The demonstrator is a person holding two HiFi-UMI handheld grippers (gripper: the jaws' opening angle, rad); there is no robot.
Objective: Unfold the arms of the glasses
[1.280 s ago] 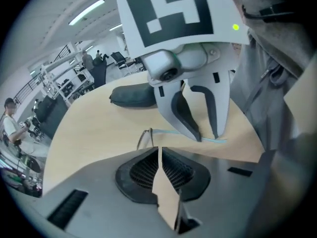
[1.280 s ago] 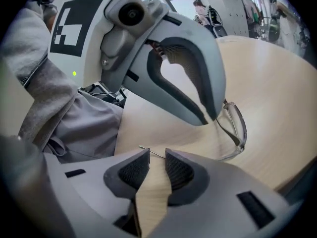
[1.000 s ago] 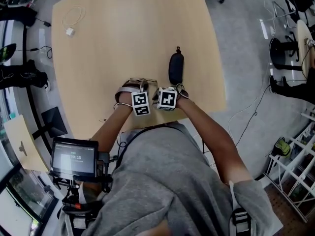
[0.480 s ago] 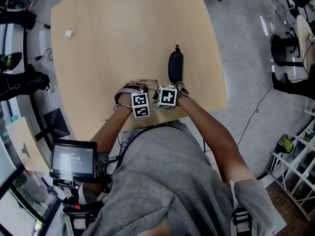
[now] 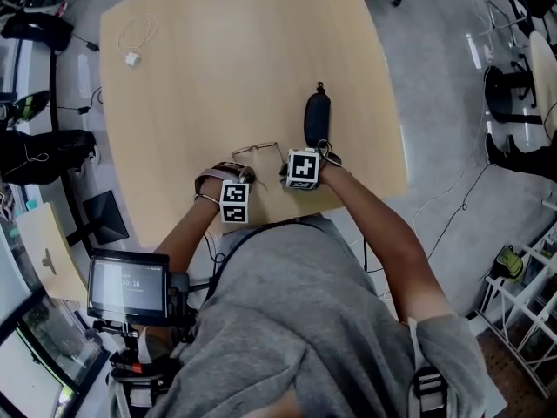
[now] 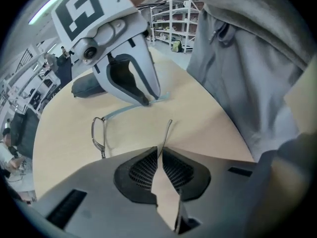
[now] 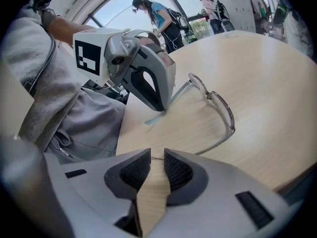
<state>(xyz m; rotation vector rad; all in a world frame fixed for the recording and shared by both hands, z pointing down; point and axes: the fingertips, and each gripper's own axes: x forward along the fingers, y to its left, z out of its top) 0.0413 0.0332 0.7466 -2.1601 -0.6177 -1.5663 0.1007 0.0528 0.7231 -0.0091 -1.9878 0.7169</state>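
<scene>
Thin metal-framed glasses (image 5: 255, 151) lie on the light wooden table (image 5: 218, 77) in front of me, lenses away from me. In the left gripper view my left gripper (image 6: 161, 150) is shut on one arm (image 6: 167, 130), which runs straight into the narrow slit of its jaws. In the right gripper view my right gripper (image 7: 157, 155) stands with a clear gap. Its jaws have just been closing, and the other thin arm (image 7: 218, 142) crosses between the tips without being pressed. The lens frame (image 7: 220, 108) (image 6: 98, 135) lies between the two grippers. Both arms stand swung out from the frame.
A black glasses case (image 5: 315, 120) lies just beyond the right gripper. A white cable (image 5: 135, 42) sits at the table's far left corner. The table's near edge (image 5: 261, 220) is right below the grippers, against my grey shirt. A tablet on a stand (image 5: 127, 286) is at lower left.
My left gripper has moved left and nearer to me, away from the right one, and the arm it holds has swung out. The right gripper has stayed in place.
</scene>
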